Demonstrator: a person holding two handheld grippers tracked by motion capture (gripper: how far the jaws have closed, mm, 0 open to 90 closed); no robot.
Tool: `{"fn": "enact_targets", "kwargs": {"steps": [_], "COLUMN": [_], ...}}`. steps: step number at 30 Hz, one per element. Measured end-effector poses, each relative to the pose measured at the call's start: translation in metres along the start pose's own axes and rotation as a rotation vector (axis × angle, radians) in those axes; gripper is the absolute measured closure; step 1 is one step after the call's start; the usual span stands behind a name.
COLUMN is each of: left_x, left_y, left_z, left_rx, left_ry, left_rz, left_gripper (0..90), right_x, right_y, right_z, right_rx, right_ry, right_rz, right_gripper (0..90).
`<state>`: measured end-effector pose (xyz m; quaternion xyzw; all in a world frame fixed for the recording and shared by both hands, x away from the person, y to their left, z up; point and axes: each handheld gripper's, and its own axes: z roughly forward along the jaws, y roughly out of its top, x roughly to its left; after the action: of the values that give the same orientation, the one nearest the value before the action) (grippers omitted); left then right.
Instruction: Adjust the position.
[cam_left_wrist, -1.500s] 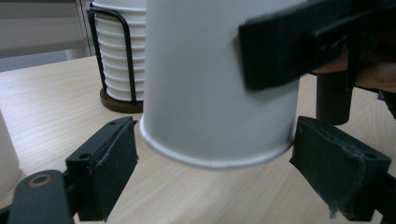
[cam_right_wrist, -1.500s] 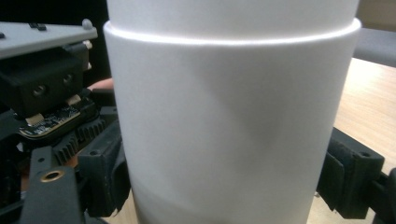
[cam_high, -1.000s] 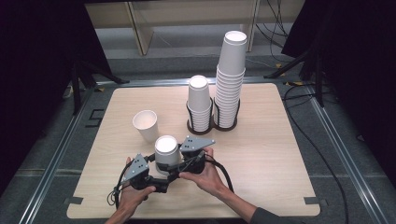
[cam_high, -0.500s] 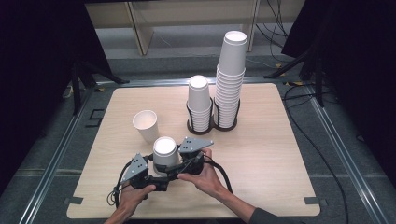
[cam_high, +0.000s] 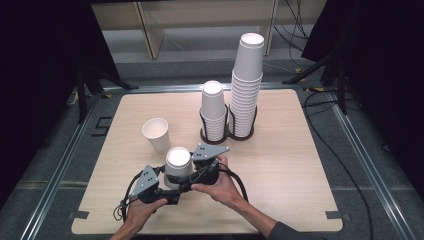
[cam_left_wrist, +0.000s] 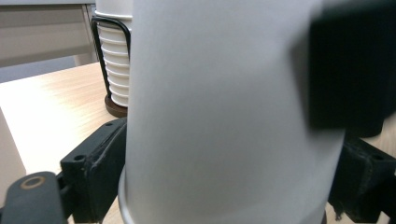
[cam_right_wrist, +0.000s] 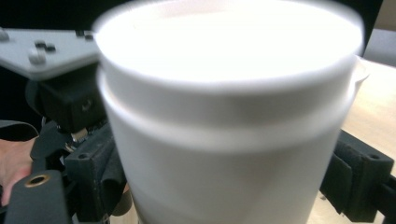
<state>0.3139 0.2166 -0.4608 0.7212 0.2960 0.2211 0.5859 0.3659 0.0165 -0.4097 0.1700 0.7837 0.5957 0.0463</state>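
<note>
- We see the upturned cup (cam_high: 178, 165) standing near the table's (cam_high: 290, 165) front edge, between both grippers.
- The left gripper (cam_high: 167, 181) has just been closing and pinches its wall.
- The right gripper (cam_high: 189, 171) apparently clamps it too.

My two forearms come up from the bottom edge of the high view, slightly left of centre, and converge toward the lower middle of the frame. My left hand (cam_high: 142, 210) wraps the left gripper (cam_high: 167, 184), which points up and to the right, its grey plate tilted toward the left. My right hand (cam_high: 220, 185) holds the right gripper (cam_high: 187, 172) from the right side, pointing leftward, its grey plate lying nearly flat above my knuckles. The left jaws have just been closing, and in the left gripper view they stand on either side of a white cup (cam_left_wrist: 224, 116), against its wall. In the right gripper view my right jaws flank that cup likewise, low in the frame.
</note>
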Motion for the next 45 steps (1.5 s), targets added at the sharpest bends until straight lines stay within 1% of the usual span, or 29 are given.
{"fn": "enact_targets", "kwargs": {"steps": [1, 2, 3, 4, 5, 8, 10, 13, 15, 17, 19, 20, 22, 24, 25, 26, 27, 28, 31, 33, 34, 35, 37, 39, 40, 41, 42, 44, 45], "left_x": [0.000, 0.000, 0.000, -0.001, -0.001, -0.002, -0.002, -0.002, -0.003, -0.003, -0.003, -0.003, -0.002, -0.003, -0.003, -0.002, -0.002, -0.003, -0.002, -0.001, 0.000, -0.001, -0.002, -0.004, -0.004, -0.004, -0.005, -0.005, -0.005], "left_y": [0.000, 0.000, 0.000, 0.000, -0.001, 0.000, 0.000, 0.000, 0.000, 0.000, 0.001, 0.000, 0.001, 0.000, 0.000, 0.000, -0.001, 0.000, 0.000, 0.001, 0.001, 0.001, 0.001, 0.000, 0.000, 0.000, 0.001, 0.001, 0.001], "left_z": [0.000, 0.000, 0.000, 0.000, 0.002, 0.002, 0.002, 0.001, 0.001, 0.002, 0.001, 0.001, 0.001, 0.001, 0.002, 0.001, 0.003, 0.000, -0.001, -0.002, -0.002, -0.002, -0.001, 0.000, 0.000, 0.002, -0.001, -0.002, 0.000], "left_rx": [0.004, 0.008, 0.008, 0.016, -0.004, 0.009, 0.018, 0.038, 0.043, 0.035, 0.051, 0.043, 0.051, 0.043, 0.024, 0.023, -0.004, 0.017, -0.016, -0.040, -0.044, -0.047, -0.049, -0.050, -0.052, -0.078, -0.057, -0.065, -0.088], "left_ry": [0.000, 0.001, 0.003, 0.001, -0.011, -0.012, -0.008, -0.006, -0.005, -0.006, -0.007, -0.011, -0.013, -0.009, -0.019, -0.018, -0.031, -0.023, -0.030, -0.033, -0.037, -0.035, -0.033, -0.025, -0.026, -0.036, -0.026, -0.026, -0.032], "left_rz": [0.008, 0.024, 0.033, 0.033, 0.029, 0.047, 0.058, 0.058, 0.065, 0.072, 0.074, 0.068, 0.069, 0.080, 0.069, 0.075, 0.065, 0.065, 0.054, 0.058, 0.061, 0.056, 0.064, 0.061, 0.059, 0.062, 0.070, 0.069, 0.062], "left_gripper": [11.8, 11.9, 12.0, 12.2, 12.3, 12.5, 12.5, 12.5, 12.5, 12.5, 12.5, 12.5, 11.9, 10.4, 9.4, 8.2, 6.8, 5.8, 4.5, 3.9, 3.8, 3.3, 1.8, 2.2, 2.6, 2.3, 2.3, 2.2, 2.3], "right_x": [0.000, 0.001, -0.001, -0.001, -0.004, -0.006, -0.007, -0.008, -0.010, -0.010, -0.010, -0.010, -0.009, -0.009, -0.011, -0.010, -0.011, -0.011, -0.012, -0.013, -0.014, -0.013, -0.015, -0.014, -0.015, -0.015, -0.014, -0.014, -0.014], "right_y": [0.002, 0.006, 0.009, 0.012, 0.014, 0.018, 0.020, 0.022, 0.023, 0.023, 0.023, 0.023, 0.024, 0.024, 0.025, 0.025, 0.026, 0.027, 0.028, 0.029, 0.030, 0.030, 0.030, 0.031, 0.032, 0.033, 0.034, 0.035, 0.036], "right_z": [-0.001, -0.004, -0.005, -0.009, -0.010, -0.013, -0.015, -0.017, -0.019, -0.019, -0.020, -0.020, -0.021, -0.021, -0.022, -0.022, -0.023, -0.024, -0.027, -0.030, -0.030, -0.031, -0.031, -0.033, -0.033, -0.034, -0.035, -0.036, -0.036], "right_rx": [-0.008, 0.005, -0.001, 0.016, 0.012, 0.020, 0.027, 0.042, 0.035, 0.048, 0.058, 0.049, 0.053, 0.058, 0.053, 0.050, 0.048, 0.043, 0.035, 0.020, 0.002, 0.011, -0.021, -0.032, -0.045, -0.042, -0.044, -0.048, -0.052], "right_ry": [0.006, 0.008, 0.017, 0.018, 0.022, 0.035, 0.043, 0.051, 0.049, 0.065, 0.075, 0.081, 0.086, 0.088, 0.085, 0.099, 0.096, 0.095, 0.106, 0.103, 0.115, 0.107, 0.114, 0.131, 0.125, 0.137, 0.136, 0.132, 0.127], "right_rz": [0.004, 0.030, 0.029, 0.032, 0.013, 0.011, 0.031, 0.056, 0.049, 0.079, 0.082, 0.076, 0.084, 0.078, 0.056, 0.078, 0.069, 0.074, 0.115, 0.126, 0.135, 0.152, 0.145, 0.189, 0.176, 0.176, 0.175, 0.166, 0.160], "right_gripper": [14.3, 14.7, 14.7, 15.0, 15.0, 15.2, 15.5, 15.7, 15.8, 16.5, 20.5, 23.1, 24.2, 24.7, 24.9, 25.2, 25.4, 25.5, 25.7, 25.7, 25.7, 25.7, 25.8, 25.8, 25.9, 25.9, 25.9, 25.9, 25.9]}}
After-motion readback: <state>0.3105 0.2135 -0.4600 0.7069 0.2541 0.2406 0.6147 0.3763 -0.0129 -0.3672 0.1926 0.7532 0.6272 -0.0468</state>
